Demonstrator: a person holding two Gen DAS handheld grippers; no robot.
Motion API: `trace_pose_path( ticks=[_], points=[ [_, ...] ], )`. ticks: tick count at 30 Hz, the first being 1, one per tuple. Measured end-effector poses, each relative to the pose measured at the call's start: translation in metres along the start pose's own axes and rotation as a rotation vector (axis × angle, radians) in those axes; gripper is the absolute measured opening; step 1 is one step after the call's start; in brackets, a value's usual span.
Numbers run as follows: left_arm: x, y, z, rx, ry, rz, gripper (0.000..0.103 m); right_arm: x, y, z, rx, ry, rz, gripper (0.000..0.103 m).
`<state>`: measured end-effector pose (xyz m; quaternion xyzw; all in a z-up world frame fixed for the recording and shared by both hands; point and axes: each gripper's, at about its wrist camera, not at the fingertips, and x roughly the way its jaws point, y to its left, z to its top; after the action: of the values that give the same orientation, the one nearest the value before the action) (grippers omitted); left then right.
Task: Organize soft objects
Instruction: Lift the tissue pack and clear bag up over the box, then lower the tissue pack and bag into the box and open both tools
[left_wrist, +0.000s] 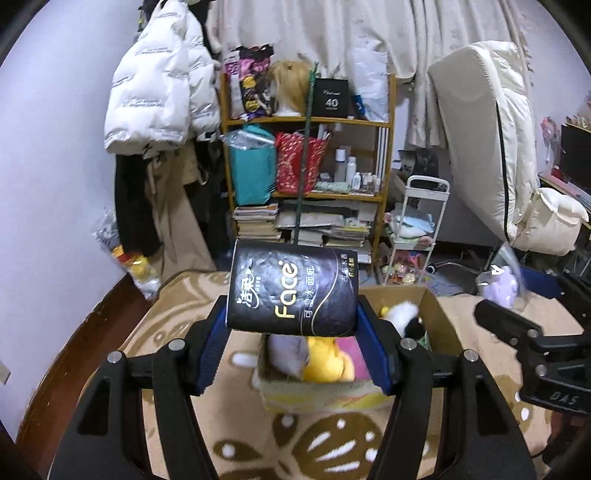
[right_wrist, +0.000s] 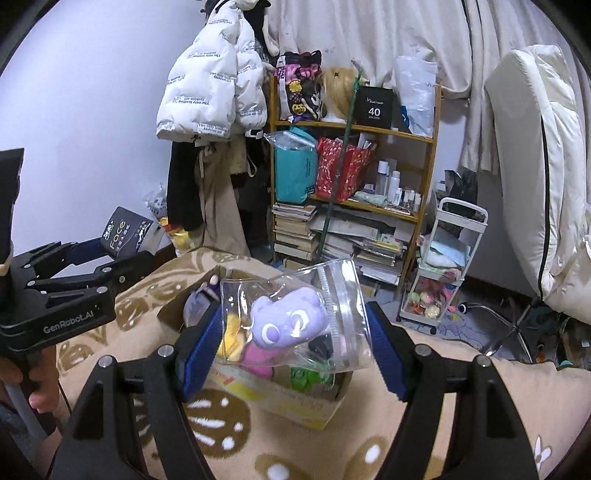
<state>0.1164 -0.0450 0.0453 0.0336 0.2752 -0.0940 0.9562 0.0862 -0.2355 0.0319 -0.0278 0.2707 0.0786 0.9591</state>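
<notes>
Looking along the left gripper (left_wrist: 291, 325), its blue pads clamp a black tissue pack (left_wrist: 293, 290) (printed "Face") by both ends, held in the air above an open cardboard box (left_wrist: 441, 321). The box sits on a beige patterned blanket (left_wrist: 177, 332) and holds a yellow plush (left_wrist: 325, 363) among other soft toys. In the right wrist view, the right gripper (right_wrist: 295, 332) grips a clear zip bag (right_wrist: 343, 314) containing a purple plush (right_wrist: 288, 317), raised over the same box. The left gripper shows at the left edge with the tissue pack.
</notes>
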Motion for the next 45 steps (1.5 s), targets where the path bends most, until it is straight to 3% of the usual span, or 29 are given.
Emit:
trace_pose_path(
  ticks=[6,14,21,32,34,45],
  points=[
    [0.02,-0.015,0.003,0.039,-0.005,-0.01,0.064,0.028,-0.006,-0.003,-0.015,0.029,-0.003,0.079],
    [0.071,-0.012,-0.02,0.025,0.099,-0.013,0.064,0.06,-0.014,-0.027,0.031,0.08,0.035,0.079],
    [0.095,-0.011,-0.032,0.017,0.136,-0.015,0.064,0.081,-0.015,-0.041,0.021,0.075,0.051,0.08],
    [0.103,-0.017,-0.037,0.036,0.153,-0.049,0.066,0.102,-0.026,-0.059,0.082,0.117,0.081,0.081],
    [0.102,-0.019,-0.037,0.053,0.146,-0.021,0.073,0.104,-0.029,-0.061,0.093,0.131,0.076,0.082],
    [0.076,-0.012,-0.035,0.043,0.111,0.017,0.087,0.085,-0.038,-0.059,0.119,0.117,0.054,0.092]
  ],
)
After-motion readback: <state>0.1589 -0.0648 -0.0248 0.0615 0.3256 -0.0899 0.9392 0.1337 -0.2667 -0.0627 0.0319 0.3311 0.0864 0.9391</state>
